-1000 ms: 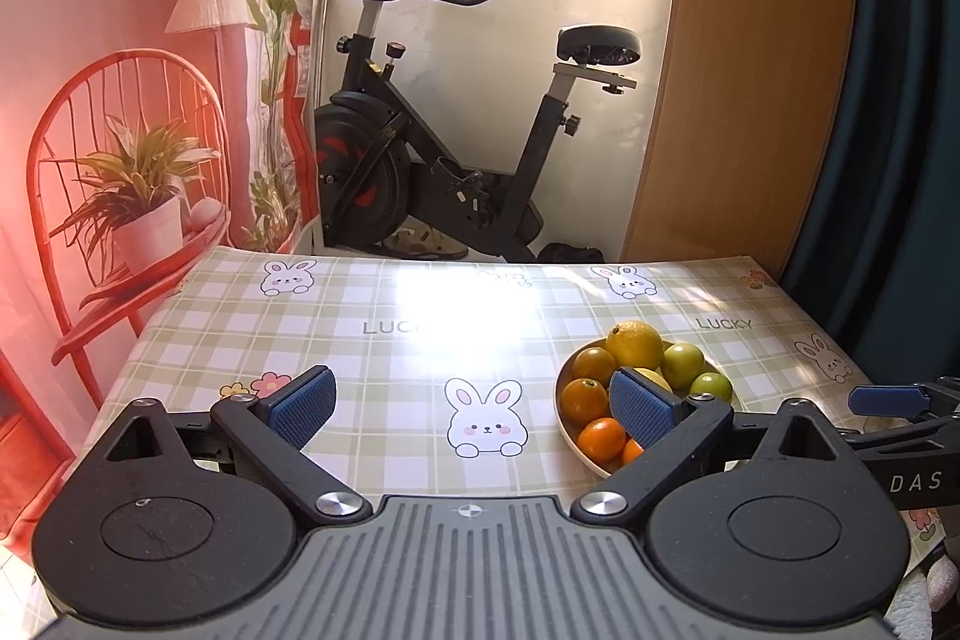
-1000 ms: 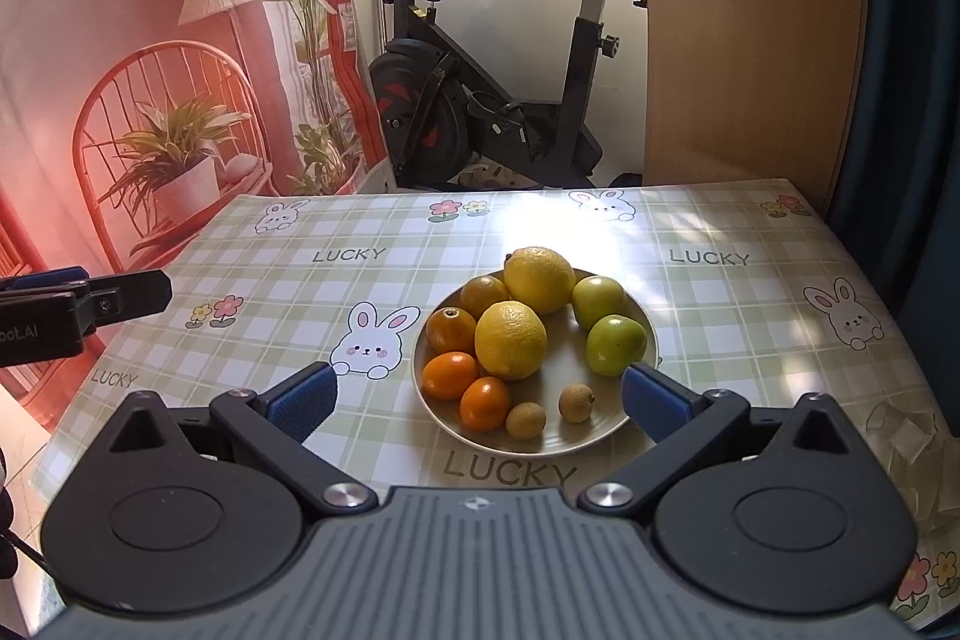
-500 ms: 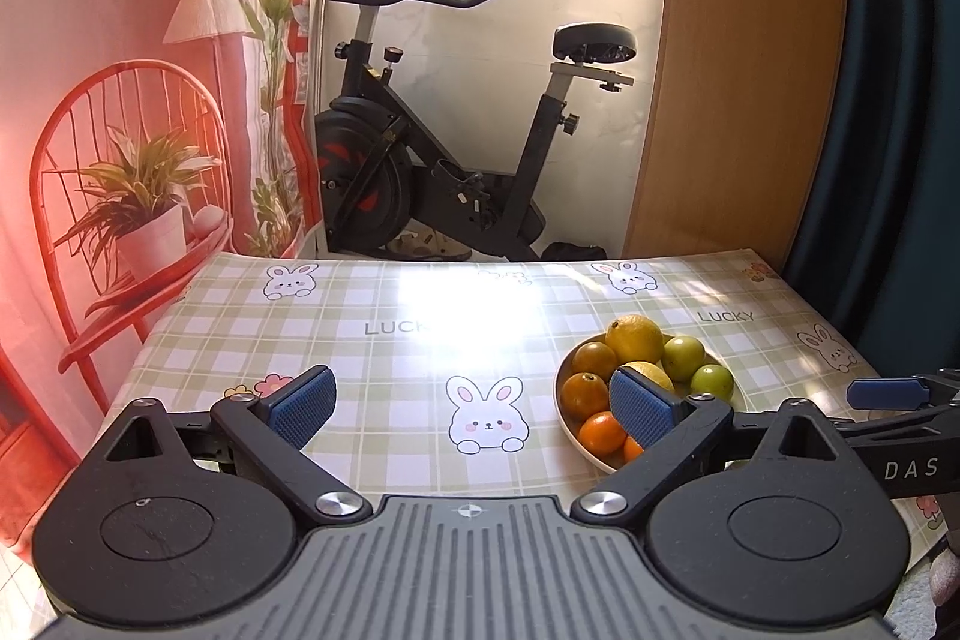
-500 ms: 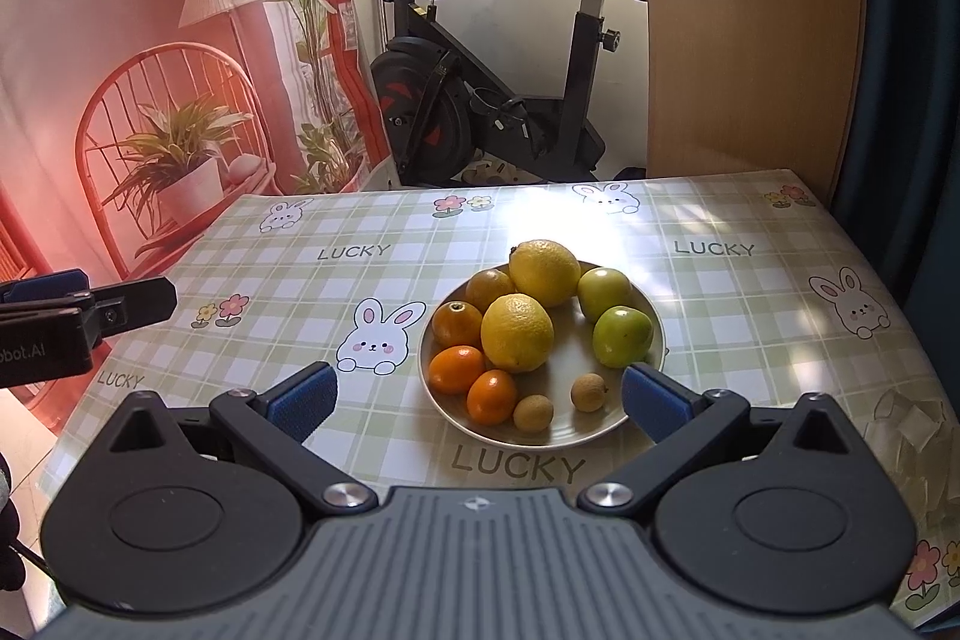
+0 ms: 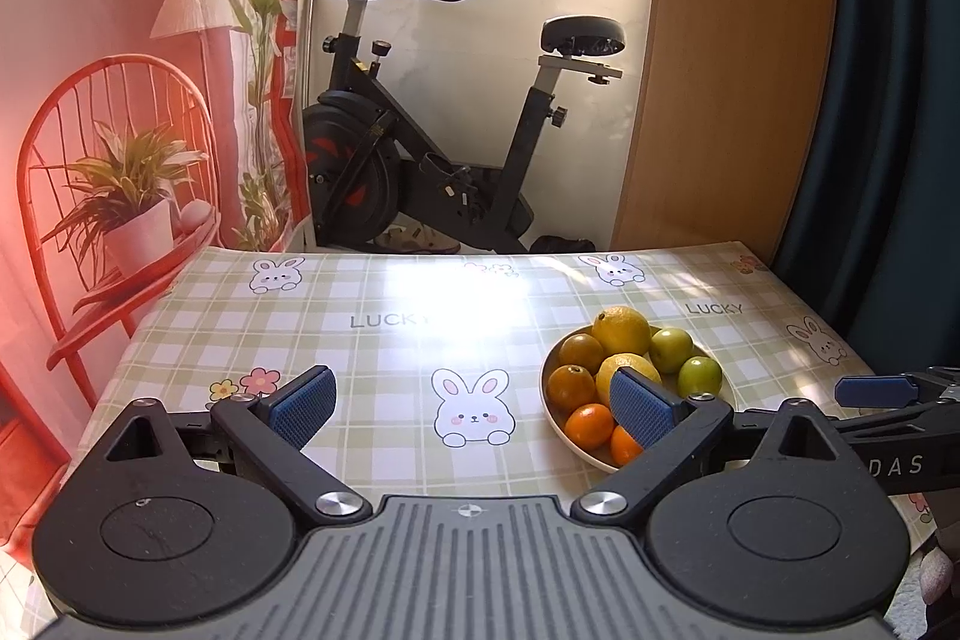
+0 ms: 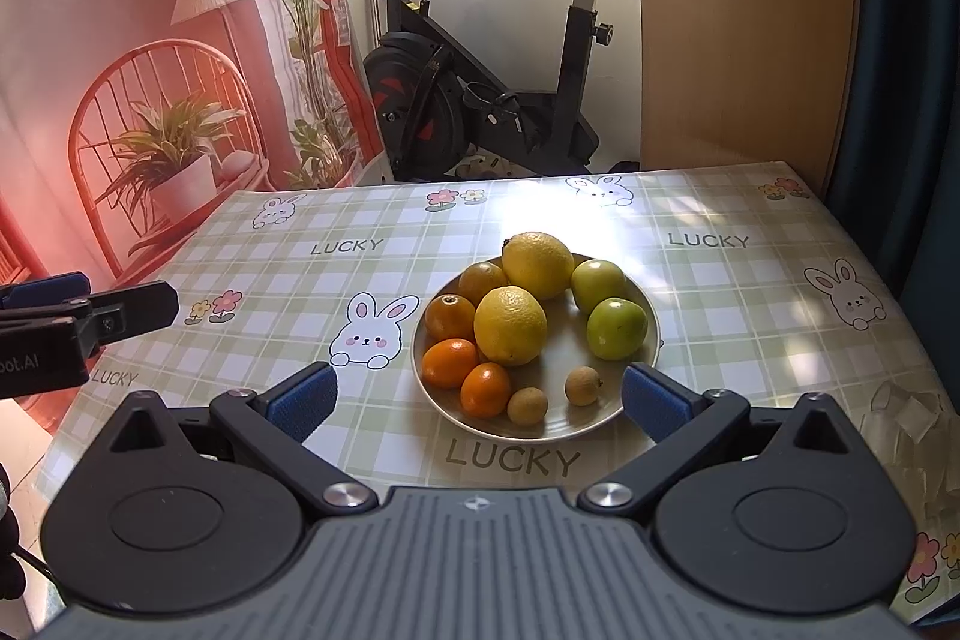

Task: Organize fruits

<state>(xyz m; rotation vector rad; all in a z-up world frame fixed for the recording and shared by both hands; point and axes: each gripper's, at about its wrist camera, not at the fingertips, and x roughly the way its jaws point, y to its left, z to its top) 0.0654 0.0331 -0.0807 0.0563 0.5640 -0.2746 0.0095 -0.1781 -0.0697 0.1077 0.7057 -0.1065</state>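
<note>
Your right gripper [image 6: 477, 391] has eased back, jaws wide, empty, short of the fruit plate [image 6: 651, 340]; your left gripper [image 5: 474, 400], equally wide, hovers left of it, unchanged.

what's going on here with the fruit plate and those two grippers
A person holds two grippers over a checked tablecloth. Both the right gripper and the left gripper are open and empty. All the fruit, lemons, oranges, green fruits and two small brown ones, sits on the plate. Nothing has been picked up yet.
</note>
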